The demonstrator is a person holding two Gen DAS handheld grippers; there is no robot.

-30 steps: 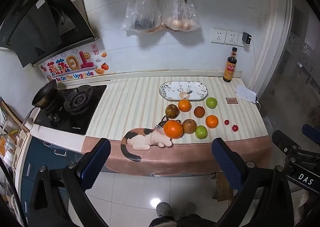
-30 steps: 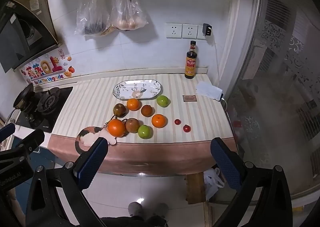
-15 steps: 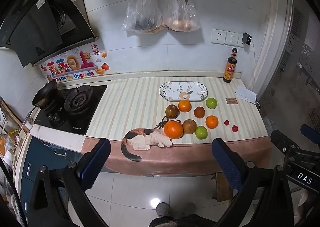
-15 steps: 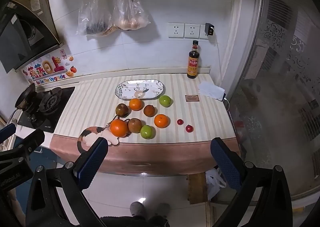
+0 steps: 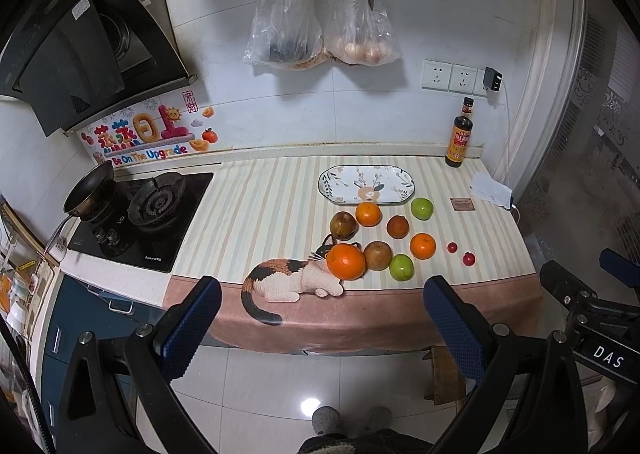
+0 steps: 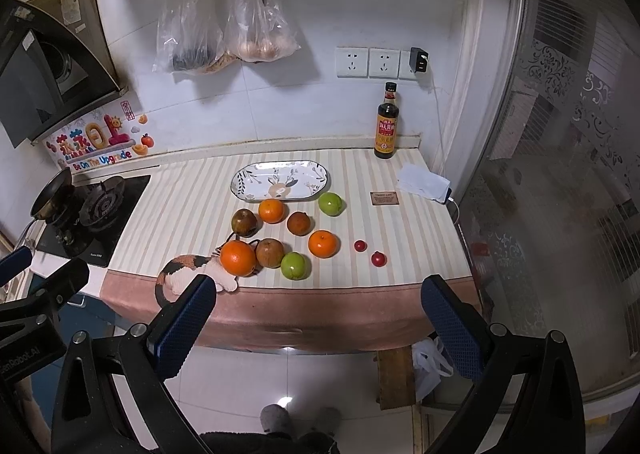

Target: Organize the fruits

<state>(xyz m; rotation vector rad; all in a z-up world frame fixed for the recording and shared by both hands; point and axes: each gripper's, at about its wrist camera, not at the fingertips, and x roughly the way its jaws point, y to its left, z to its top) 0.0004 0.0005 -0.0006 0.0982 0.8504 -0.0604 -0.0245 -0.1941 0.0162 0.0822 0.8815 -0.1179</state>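
Note:
Several fruits lie on the striped counter: a big orange (image 5: 346, 261) (image 6: 237, 258) at the front, smaller oranges (image 5: 422, 245) (image 6: 323, 243), brown pears (image 5: 377, 255) (image 6: 270, 252), green apples (image 5: 401, 267) (image 6: 295, 265) and two small red fruits (image 5: 468, 258) (image 6: 378, 258). An empty oval patterned plate (image 5: 336, 183) (image 6: 246, 177) sits behind them. My left gripper (image 5: 322, 328) and right gripper (image 6: 318, 324) are both open and empty, held over the floor in front of the counter, well short of the fruit.
A gas stove (image 5: 156, 205) with a small pan (image 5: 88, 189) stands at the left. A sauce bottle (image 5: 460, 133), a white cloth (image 5: 490, 189) and a small card (image 5: 462, 203) are at the back right. A glass partition (image 6: 560, 173) bounds the right side.
Both grippers have drifted slightly closer to the counter. The fruits and plate have not moved, and both grippers stay open.

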